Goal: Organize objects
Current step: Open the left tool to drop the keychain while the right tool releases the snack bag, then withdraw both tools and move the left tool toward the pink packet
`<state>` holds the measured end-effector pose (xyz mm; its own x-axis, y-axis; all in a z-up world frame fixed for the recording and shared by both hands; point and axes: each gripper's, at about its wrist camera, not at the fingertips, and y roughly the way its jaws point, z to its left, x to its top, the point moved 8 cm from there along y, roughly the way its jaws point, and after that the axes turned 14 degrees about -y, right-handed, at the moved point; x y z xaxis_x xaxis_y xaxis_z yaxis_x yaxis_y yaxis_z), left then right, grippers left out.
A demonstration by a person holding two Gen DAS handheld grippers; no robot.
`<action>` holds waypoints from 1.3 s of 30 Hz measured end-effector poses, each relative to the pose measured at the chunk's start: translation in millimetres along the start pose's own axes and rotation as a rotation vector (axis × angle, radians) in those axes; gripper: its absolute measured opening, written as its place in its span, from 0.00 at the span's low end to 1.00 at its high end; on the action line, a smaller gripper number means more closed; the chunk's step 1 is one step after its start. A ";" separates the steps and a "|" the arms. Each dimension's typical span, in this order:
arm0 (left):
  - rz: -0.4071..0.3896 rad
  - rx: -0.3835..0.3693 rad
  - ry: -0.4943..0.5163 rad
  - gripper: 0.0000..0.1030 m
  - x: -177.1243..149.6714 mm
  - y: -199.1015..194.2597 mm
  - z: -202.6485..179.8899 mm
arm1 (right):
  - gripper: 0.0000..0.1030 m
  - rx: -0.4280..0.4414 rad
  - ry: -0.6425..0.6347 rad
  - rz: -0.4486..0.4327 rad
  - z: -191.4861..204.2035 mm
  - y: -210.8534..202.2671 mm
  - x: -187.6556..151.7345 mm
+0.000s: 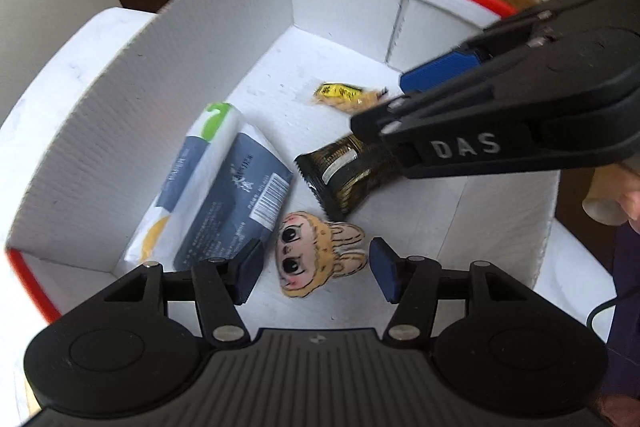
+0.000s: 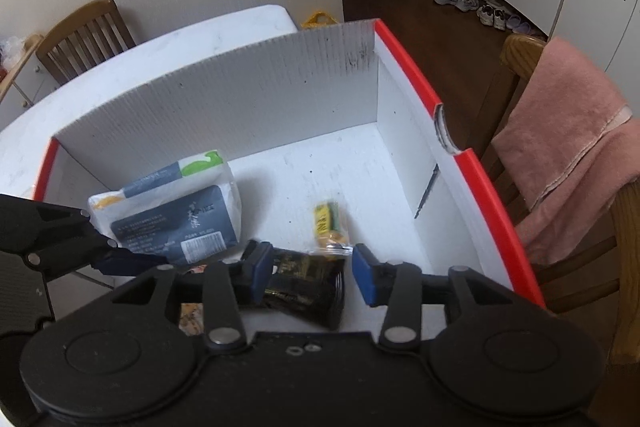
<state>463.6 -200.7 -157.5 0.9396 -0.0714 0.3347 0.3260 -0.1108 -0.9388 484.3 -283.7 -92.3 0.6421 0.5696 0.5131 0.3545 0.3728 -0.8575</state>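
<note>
A white surface [image 2: 100, 67] is carrying a large white box with red rims [image 2: 472, 131], and four small things are already lying on its floor. Largest, a blue-and-white pouch [image 1: 224, 195] is leaning along the box's left wall. Near the middle, a black-and-gold snack packet [image 1: 344, 171] is lying flat; the right gripper [image 2: 312, 273] is hanging over it with its jaws open, pads clear of the wrapper. Toward the near edge, a cartoon-face charm [image 1: 316, 251] is resting between the left gripper's [image 1: 316, 267] open jaws, untouched. A small yellow candy [image 1: 340, 93] is sitting toward the far right corner. Sorting looks nearly finished.
</note>
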 end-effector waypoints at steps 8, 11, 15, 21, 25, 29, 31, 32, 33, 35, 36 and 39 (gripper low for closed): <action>-0.112 -0.037 -0.072 0.55 -6.4 -35.8 15.4 | 0.45 0.017 -0.021 -0.068 11.5 -34.5 3.0; -0.161 -0.056 -0.093 0.55 -7.9 -55.0 18.9 | 0.45 0.023 -0.026 -0.098 18.2 -49.3 4.1; -0.232 -0.066 -0.097 0.55 -10.2 -75.1 21.1 | 0.45 0.033 -0.037 -0.131 30.5 -69.3 3.0; -0.300 -0.099 -0.118 0.55 -22.0 -111.6 29.4 | 0.46 0.036 -0.041 -0.198 52.3 -94.6 -1.6; -0.341 -0.117 -0.134 0.55 -37.3 -133.0 34.0 | 0.47 0.039 -0.054 -0.230 70.9 -109.2 -6.4; -0.383 -0.118 -0.140 0.55 -54.8 -152.3 40.3 | 0.55 0.046 -0.057 -0.262 92.4 -122.7 -11.0; -0.405 -0.109 -0.144 0.61 -64.5 -162.6 44.3 | 0.60 0.047 -0.050 -0.280 102.6 -129.1 -14.0; -0.419 -0.106 -0.149 0.64 -69.7 -167.8 46.8 | 0.61 0.048 -0.051 -0.285 107.8 -131.2 -15.9; -0.429 -0.105 -0.155 0.64 -75.1 -173.1 49.7 | 0.62 0.049 -0.054 -0.289 113.5 -133.3 -18.3; -0.439 -0.102 -0.168 0.65 -85.8 -181.2 56.2 | 0.63 0.050 -0.062 -0.288 124.7 -135.9 -24.1; -0.445 -0.099 -0.175 0.65 -92.5 -186.0 60.9 | 0.64 0.048 -0.068 -0.287 130.2 -137.0 -27.0; -0.458 -0.091 -0.192 0.67 -110.4 -195.8 73.1 | 0.69 0.048 -0.075 -0.285 145.7 -139.1 -35.1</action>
<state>303.6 -98.7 -16.5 0.7068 0.1870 0.6822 0.7073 -0.1744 -0.6851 313.5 -248.8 14.4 0.4688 0.4883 0.7360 0.4795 0.5591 -0.6764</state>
